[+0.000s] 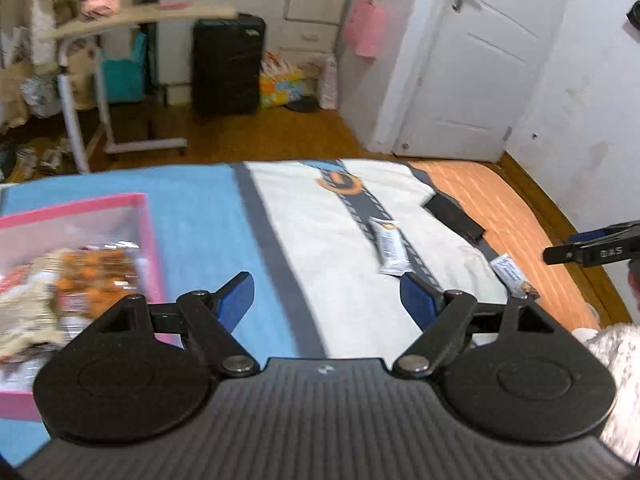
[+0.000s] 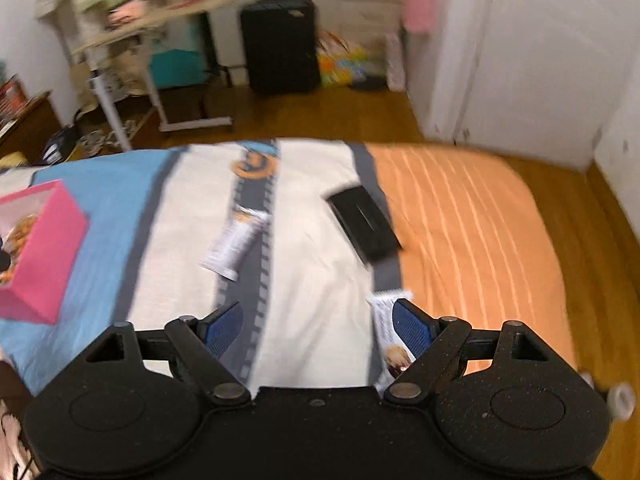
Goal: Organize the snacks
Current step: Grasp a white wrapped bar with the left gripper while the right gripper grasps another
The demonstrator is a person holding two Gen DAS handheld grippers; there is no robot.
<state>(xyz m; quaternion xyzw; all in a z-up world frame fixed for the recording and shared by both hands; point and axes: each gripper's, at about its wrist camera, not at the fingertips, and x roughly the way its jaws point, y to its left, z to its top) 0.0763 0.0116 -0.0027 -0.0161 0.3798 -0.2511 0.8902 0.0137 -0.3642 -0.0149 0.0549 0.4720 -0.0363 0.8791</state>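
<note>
Snacks are split between two places: several packets already sit in the pink box (image 1: 150,240) at about 9 o'clock on the bed (image 1: 200,220), while two white wrapped bars still lie loose on the bedspread. In the left wrist view the first bar (image 1: 390,250) lies at roughly 1 o'clock from the left tongs (image 1: 328,300), on the grey film-strip stripe. The second bar (image 1: 514,276) lies at about 3 o'clock, near the orange part of the cover. A black flat case (image 1: 454,216) rests beyond them at 1 o'clock; whether it belongs to the sorting I cannot tell.

By my reading the job is partly done, with those two bars left to move into the box.

Left tongs are spread wide and hold nothing. Right tongs (image 2: 318,330) are also spread and empty, the second bar (image 2: 386,320) just beside their right finger.

Print on the wrappers is too blurred to read. The only near-legible writing is on the side of the right tongs, seen from the left, something like "OAS".
</note>
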